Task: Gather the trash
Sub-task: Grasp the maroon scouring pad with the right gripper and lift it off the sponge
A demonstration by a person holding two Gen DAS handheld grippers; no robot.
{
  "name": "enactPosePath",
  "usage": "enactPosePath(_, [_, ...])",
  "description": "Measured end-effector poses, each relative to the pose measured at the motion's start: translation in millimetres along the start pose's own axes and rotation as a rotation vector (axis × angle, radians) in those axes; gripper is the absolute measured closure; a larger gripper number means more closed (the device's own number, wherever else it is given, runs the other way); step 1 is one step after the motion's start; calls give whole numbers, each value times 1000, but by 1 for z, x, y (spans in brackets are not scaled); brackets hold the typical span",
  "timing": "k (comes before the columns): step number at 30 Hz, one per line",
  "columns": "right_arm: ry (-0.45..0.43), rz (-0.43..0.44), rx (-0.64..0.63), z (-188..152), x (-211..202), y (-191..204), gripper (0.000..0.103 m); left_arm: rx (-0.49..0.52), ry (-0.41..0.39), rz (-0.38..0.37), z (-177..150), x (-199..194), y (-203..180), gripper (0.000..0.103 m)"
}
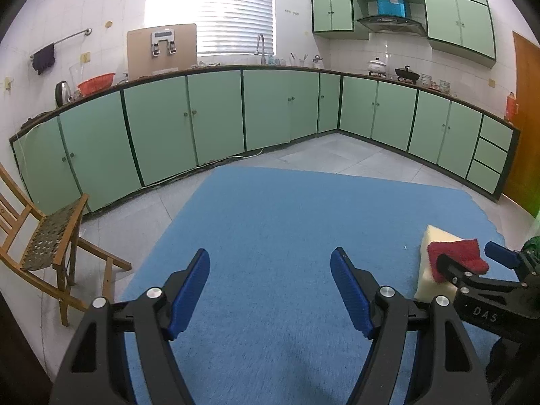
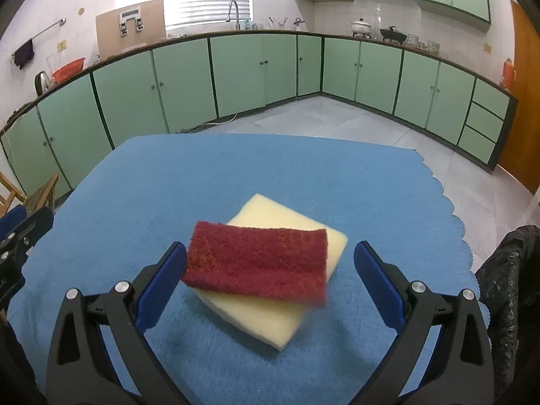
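Two grippers tilt down over the blue cloth (image 2: 371, 185). Right gripper (image 2: 270, 263) stands wide open around the red scouring pad (image 2: 256, 263), whose long axis runs left to right atop the cream foam sponge (image 2: 270, 317). Left gripper (image 1: 270, 290) gapes, holding nothing.

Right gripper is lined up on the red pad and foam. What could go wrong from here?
1. The red scouring pad lies loose and skewed on the yellow foam sponge; the open right gripper may pinch only the pad and leave the sponge.
2. A low closing gripper could snag the blue cloth.
3. The black trash bag sits at the table's edge, an awkward drop.
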State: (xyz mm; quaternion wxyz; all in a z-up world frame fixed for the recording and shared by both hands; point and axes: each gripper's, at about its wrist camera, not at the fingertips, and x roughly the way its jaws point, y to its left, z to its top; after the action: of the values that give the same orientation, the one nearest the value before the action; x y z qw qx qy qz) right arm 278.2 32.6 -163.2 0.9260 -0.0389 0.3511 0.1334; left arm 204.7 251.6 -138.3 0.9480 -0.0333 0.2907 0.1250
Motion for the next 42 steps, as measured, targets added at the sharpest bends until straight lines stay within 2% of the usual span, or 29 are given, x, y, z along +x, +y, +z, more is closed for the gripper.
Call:
enactPosePath(9, [37, 14, -16, -1, 11, 8, 9, -12, 9, 2, 2, 5, 5, 30])
enactPosePath(13, [28, 28, 8, -1, 8, 2, 18, -14, 15, 2, 2, 7, 4, 30])
enactPosePath(22, [-10, 45, 29, -2, -8, -12, 19, -5, 15, -15, 4, 4, -7, 30])
enactPosePath(27, [-28, 43, 64, -4, -23, -28, 19, 11, 18, -45, 3, 1, -23, 30])
enactPosePath(34, [-20, -4, 79, -17, -39, -59, 19, 36, 21, -96, 1, -2, -53, 30])
enactPosePath(42, [-15, -49, 110, -30, -52, -94, 19, 55, 36, -186, -4, -10, -91, 30])
